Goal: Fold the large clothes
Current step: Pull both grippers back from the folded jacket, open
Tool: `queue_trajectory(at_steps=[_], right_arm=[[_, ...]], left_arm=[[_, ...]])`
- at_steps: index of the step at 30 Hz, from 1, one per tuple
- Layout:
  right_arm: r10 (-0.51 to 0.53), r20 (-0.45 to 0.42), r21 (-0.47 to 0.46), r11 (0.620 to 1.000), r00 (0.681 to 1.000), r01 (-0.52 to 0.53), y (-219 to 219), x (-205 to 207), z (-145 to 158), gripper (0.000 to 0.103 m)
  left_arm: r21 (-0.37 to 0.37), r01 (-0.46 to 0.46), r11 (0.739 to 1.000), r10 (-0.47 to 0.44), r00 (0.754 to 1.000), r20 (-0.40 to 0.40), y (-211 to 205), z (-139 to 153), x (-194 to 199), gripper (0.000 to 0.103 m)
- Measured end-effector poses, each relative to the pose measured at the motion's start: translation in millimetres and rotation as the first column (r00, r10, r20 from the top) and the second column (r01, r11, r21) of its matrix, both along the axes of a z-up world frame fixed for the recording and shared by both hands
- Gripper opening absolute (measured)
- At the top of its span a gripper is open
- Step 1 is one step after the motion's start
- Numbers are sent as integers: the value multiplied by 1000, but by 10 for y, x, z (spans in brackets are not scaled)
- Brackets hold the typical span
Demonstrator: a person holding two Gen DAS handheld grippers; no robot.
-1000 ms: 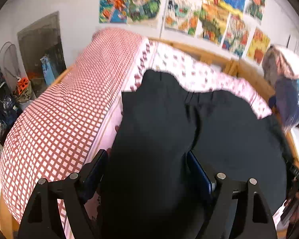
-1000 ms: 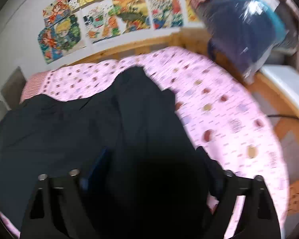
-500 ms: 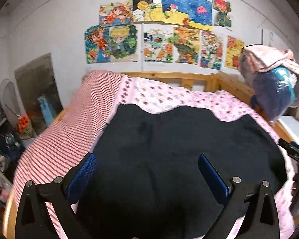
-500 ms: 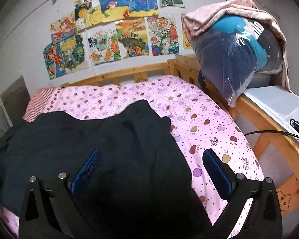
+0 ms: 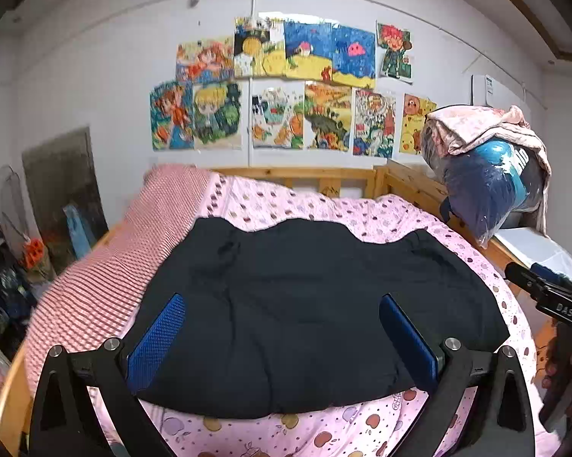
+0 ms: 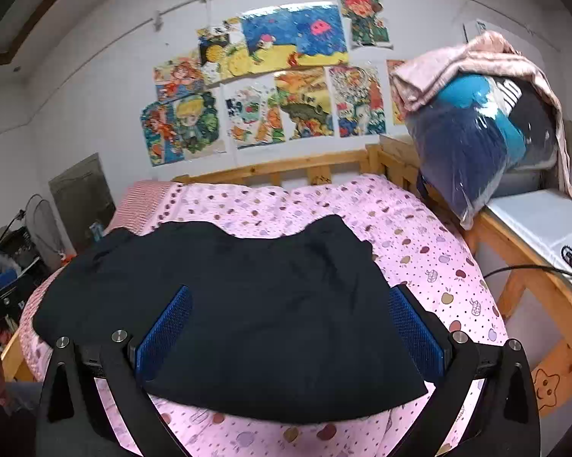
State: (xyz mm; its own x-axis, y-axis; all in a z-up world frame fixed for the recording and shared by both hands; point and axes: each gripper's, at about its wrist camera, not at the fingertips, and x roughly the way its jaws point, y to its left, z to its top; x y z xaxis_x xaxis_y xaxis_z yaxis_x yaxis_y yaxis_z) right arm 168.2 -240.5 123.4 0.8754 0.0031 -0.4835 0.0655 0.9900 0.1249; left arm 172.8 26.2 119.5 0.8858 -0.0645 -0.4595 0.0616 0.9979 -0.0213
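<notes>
A large black garment (image 5: 305, 304) lies folded and spread across the pink fruit-print bed sheet (image 5: 381, 205); the right wrist view shows the same garment (image 6: 240, 304) from the other side. My left gripper (image 5: 282, 327) hovers above its near edge, open, with nothing between the blue pads (image 5: 158, 339). My right gripper (image 6: 289, 327) is likewise open and empty over the garment's near edge, its blue pads (image 6: 415, 331) wide apart. The right gripper's black body (image 5: 545, 293) shows at the right edge of the left wrist view.
A red-checked quilt (image 5: 107, 266) covers the bed's left side. A wooden bed frame (image 6: 316, 163) runs behind, with a plastic-bagged bundle (image 6: 476, 137) under a pink blanket on a raised shelf at right. Clutter and a fan (image 6: 38, 224) stand at left.
Both grippers let go of the black garment and drew back and up; it now lies flat on the bed instead of hanging bunched between the fingers.
</notes>
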Motion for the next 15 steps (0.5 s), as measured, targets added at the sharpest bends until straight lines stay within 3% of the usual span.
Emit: queue_trajectory(at_steps=[15], right_arm=[[62, 98, -84, 995, 993, -54, 303, -653, 281, 101]], left_arm=[[-34, -14, 999, 15, 1000, 6, 48, 169, -505, 103]])
